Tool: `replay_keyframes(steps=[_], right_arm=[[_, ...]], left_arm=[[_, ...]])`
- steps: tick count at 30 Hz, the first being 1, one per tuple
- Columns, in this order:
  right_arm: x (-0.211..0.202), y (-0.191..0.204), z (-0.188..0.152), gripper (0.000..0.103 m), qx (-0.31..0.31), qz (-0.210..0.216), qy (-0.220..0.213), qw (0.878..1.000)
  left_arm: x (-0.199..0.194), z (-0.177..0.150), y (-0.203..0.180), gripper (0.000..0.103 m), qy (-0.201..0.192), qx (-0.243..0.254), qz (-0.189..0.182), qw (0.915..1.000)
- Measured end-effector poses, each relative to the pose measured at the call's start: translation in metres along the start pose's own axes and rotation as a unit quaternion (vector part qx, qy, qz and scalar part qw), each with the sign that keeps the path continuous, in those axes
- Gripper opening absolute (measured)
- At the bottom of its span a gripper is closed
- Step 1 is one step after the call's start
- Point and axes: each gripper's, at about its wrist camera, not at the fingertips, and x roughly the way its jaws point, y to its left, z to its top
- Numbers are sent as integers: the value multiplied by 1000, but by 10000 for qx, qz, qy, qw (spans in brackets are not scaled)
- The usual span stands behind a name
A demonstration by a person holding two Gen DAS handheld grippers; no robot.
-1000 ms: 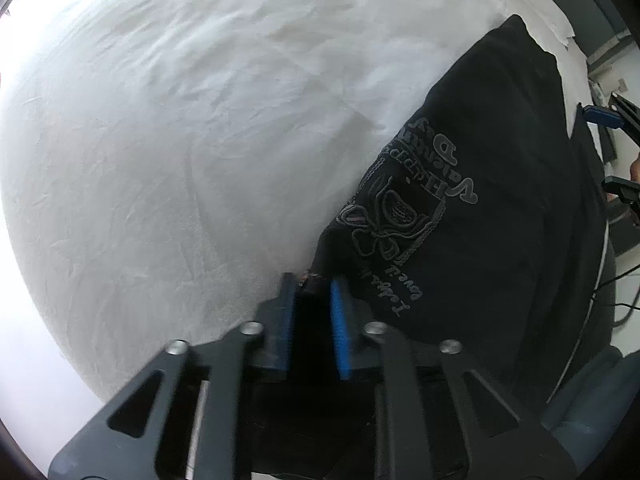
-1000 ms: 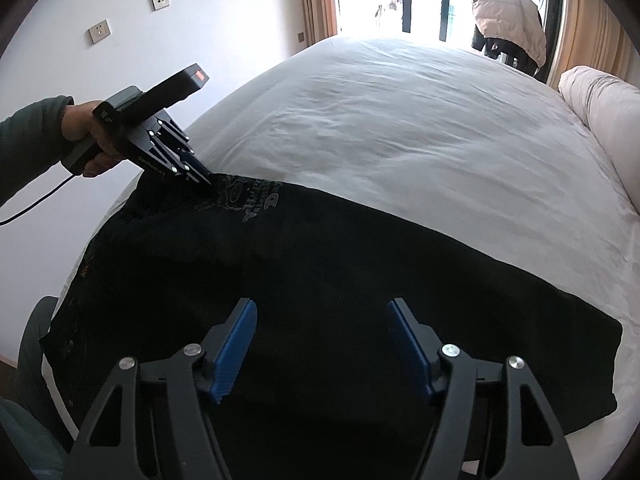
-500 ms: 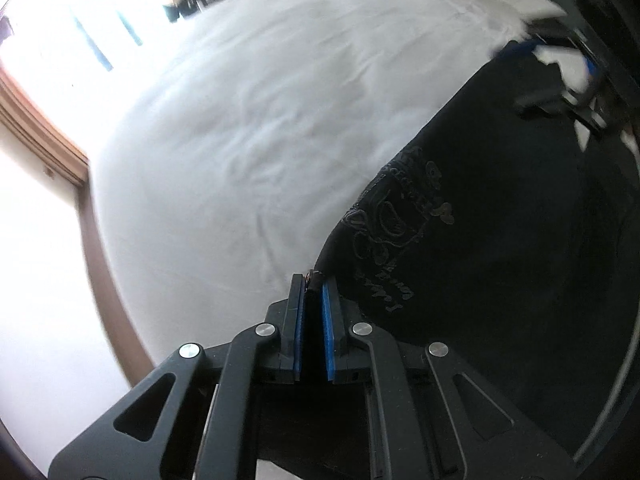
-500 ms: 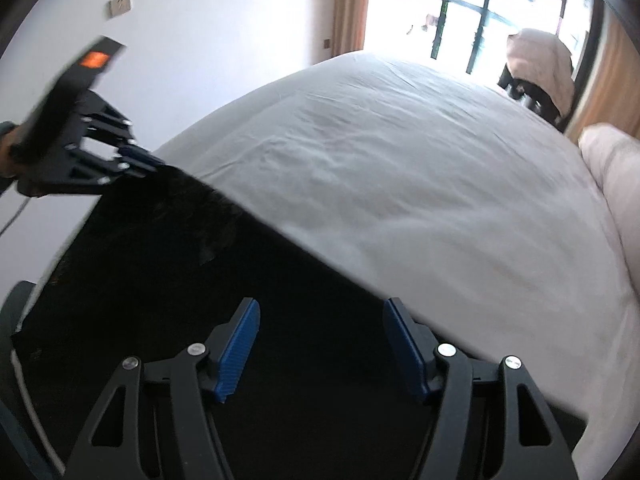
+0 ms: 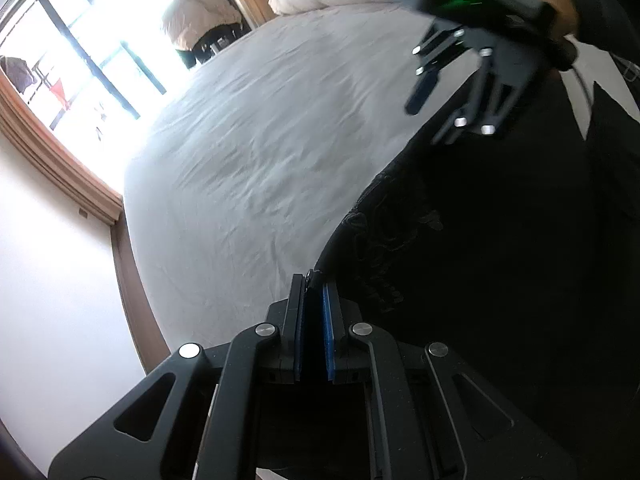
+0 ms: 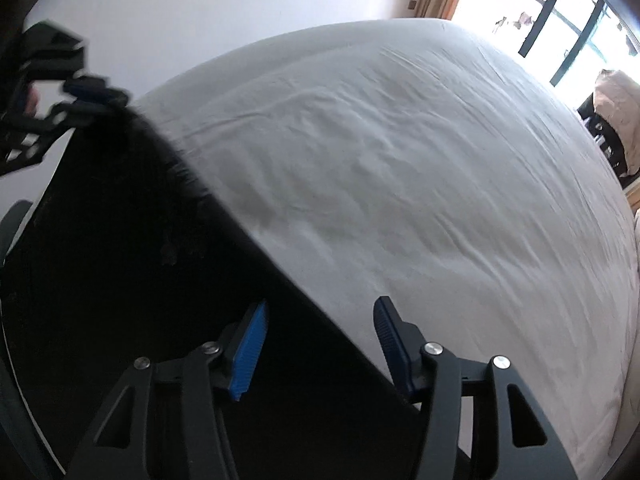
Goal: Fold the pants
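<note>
With the left claw [image 5: 313, 280] pinched tight on a corner of the black cotton pants with the grey printed lettering [image 5: 480, 260], the step in hand looks like carrying that edge across to make the fold, so the trick is keeping the cloth taut. The pants hang from that corner and drape down over the near side of the wide bed with the white wrinkled sheet [image 5: 260, 160]; the right wrist view shows their straight dark edge [image 6: 240, 232] running diagonally across the sheet [image 6: 400, 160]

The right claw [image 6: 320, 344] is wide open, blue pads well apart, straddling that edge with nothing held. I'd guess it needs to close on the edge before anything moves, otherwise the far end will sag and the fold goes crooked. In the left wrist view the right claw [image 5: 436, 96] is blurred near the far end of the pants, so I can't tell from there how close it is to the cloth

My take: grab with the right, lift both corners to the same height, move them together at one pace, and lay the edge down parallel. Slack in the middle is what makes bunching, and this fabric looks floppy enough to do it
</note>
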Motion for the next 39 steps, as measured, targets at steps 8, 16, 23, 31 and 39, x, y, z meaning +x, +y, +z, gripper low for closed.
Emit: replay_keyframes(steps=[8,16,23,31,39], right_arm=[[15,2,10,51,-171,420,198,9988],[8,12,3,11,-305,687,218,9969],[-16,22,-6,6,-187,341,-109,9992],[-34,52,-20,5,408,-228,-555,9974],[-45,97,-38,5,1333,-66,-1153,9843]], left_arm=[[-16,-7,-6,7,-95,45,-29,9999],[-19,-11,-10,7,-142,43,-18,9999],[-16,-11,-11,7,-121,-88,32,9999],[-30,-14,-25,7,-246,-456,-67,9986],[-53,-37,-58,7,-321,-749,-273,9963]])
